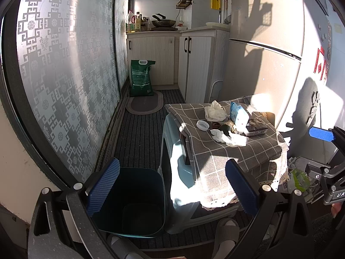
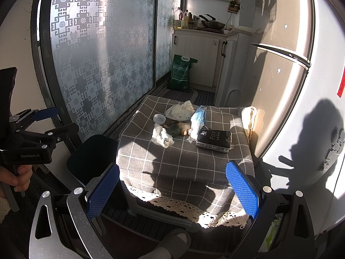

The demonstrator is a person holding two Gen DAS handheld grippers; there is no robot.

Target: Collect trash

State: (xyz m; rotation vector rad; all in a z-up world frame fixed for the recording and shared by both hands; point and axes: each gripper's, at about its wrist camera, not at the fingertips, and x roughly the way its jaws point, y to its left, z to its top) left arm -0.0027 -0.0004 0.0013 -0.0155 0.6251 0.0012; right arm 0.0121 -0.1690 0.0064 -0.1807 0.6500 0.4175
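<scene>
Small table (image 2: 185, 157), covered with grey checked cloth, taken as landmark. Trash clustered on the far half of its top: crumpled white tissue (image 2: 161, 137) nearest the front of the cluster; second, larger wad of crumpled paper (image 2: 180, 111) at the far edge; round white lid (image 2: 159, 118) just beside that wad, on the window side; dark green lump (image 2: 174, 129) and brownish scraps (image 2: 184, 127) between the two paper wads. Light blue tissue pack (image 2: 198, 118) stands tilted on the fridge side of the scraps; black "Face" tissue pack (image 2: 214, 140) lies flat touching its base. Dark bin (image 1: 129, 200) on the floor against the table's window side, open, interior looks empty as far as visible. Left tongs (image 1: 172, 192) spread wide, nothing between the blue pads, hovering above the bin and the table's near corner. Right tongs (image 2: 172, 191) also spread wide, empty, held before the table's near edge over the lace trim, well short of the trash. A hand (image 2: 17, 178) grips the left tool's handle, seen in the right view. Slippered foot (image 2: 172, 243) on the floor below the table's front.
</scene>
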